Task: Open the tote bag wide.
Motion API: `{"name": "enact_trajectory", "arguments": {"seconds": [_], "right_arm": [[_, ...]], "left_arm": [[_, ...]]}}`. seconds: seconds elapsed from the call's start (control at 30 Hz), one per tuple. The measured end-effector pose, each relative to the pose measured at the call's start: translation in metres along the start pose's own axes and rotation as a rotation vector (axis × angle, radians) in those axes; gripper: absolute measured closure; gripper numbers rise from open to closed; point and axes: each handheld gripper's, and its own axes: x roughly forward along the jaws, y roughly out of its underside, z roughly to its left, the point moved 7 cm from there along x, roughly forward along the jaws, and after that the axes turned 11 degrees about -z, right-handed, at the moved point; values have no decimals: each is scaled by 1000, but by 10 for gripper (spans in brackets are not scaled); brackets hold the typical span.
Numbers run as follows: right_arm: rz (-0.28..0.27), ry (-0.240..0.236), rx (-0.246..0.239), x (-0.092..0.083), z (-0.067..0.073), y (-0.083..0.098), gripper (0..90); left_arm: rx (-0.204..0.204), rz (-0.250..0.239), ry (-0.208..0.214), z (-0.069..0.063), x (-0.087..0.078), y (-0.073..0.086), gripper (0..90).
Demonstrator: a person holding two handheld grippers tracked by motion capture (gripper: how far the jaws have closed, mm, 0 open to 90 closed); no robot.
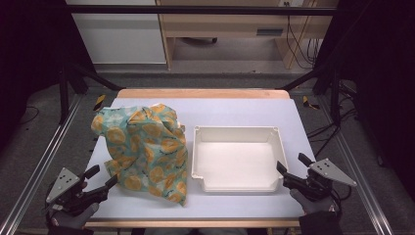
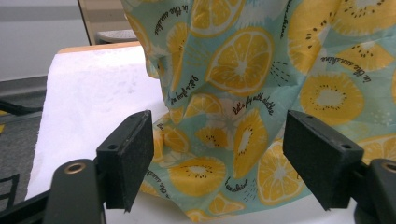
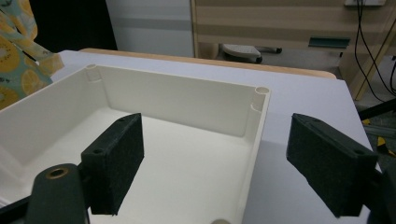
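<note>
A crumpled teal cloth printed with yellow citrus slices [image 1: 145, 149] lies heaped on the left half of the white table [image 1: 235, 110]. Beside it on the right stands an empty white rectangular bin [image 1: 237, 159]. My left gripper [image 1: 101, 176] is open at the table's front left, its jaws just short of the cloth's near edge. In the left gripper view the cloth [image 2: 261, 93] hangs close ahead of the wide jaws of the left gripper [image 2: 229, 158], untouched. My right gripper [image 1: 292, 164] is open at the bin's near right corner. In the right gripper view the right gripper [image 3: 229, 168] straddles the bin's right wall [image 3: 254, 149].
The table has a wooden rim at the back. Metal frame rails run along both sides, with black frame struts behind. Cables hang at the back right near a wooden cabinet. Bare tabletop lies behind the bin and along the front edge.
</note>
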Motion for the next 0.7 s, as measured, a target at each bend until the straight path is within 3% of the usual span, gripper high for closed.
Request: {"name": "enact_trajectory", "arguments": {"seconds": [0.17, 0.37, 0.7], "right_arm": [[13, 14, -8, 1, 0, 0, 208], [16, -3, -9, 5, 8, -3, 213], [25, -75, -1, 14, 42, -12, 245]], "left_arm": [[-13, -9, 5, 0, 0, -1, 255], [-12, -5, 16, -1, 3, -1, 255], [-26, -15, 24, -4, 3, -6, 255]]}}
